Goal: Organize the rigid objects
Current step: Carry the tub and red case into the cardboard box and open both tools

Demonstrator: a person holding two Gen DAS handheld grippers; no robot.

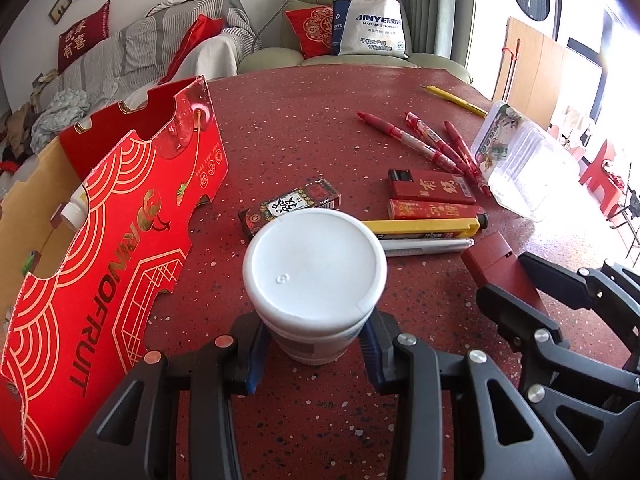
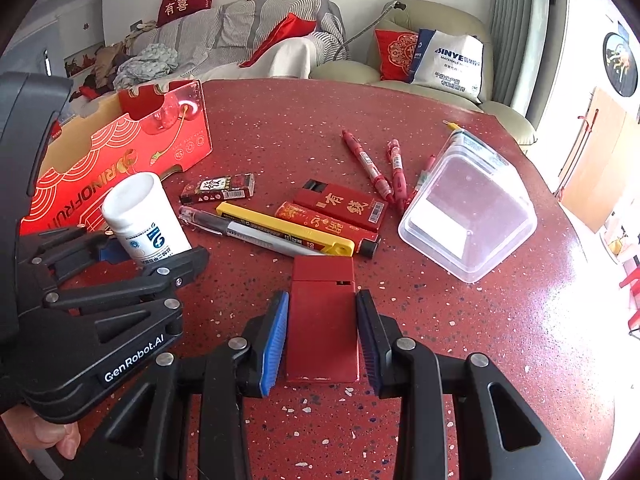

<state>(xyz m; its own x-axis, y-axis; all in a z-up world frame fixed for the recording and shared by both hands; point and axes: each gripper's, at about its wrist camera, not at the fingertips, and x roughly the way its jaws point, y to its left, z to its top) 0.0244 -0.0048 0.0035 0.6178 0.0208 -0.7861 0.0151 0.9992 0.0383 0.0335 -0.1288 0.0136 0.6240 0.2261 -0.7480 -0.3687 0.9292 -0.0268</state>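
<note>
The left claw (image 1: 314, 354) is closed on the lower body of a white bottle (image 1: 316, 276), its blue pads (image 1: 254, 364) pressing both sides. The grip sits low and the bottle leans in the right wrist view, so a quick swing could tip it out.

The right claw (image 2: 322, 338) is clamped on a flat red box (image 2: 322, 316), pads against its two long edges. That box looks smooth, and it could slide forward out of the pads if the claw tilts further down.

Just ahead of the red box lie a yellow cutter (image 2: 286, 230) and a grey pen (image 2: 248, 234), close enough to be knocked. To the left of the left claw stands the open red carton (image 1: 120, 216), the likely destination; its scalloped flap could catch the bottle on the way in. Both claws are near each other above the desk (image 2: 500, 340) and could collide.
</note>
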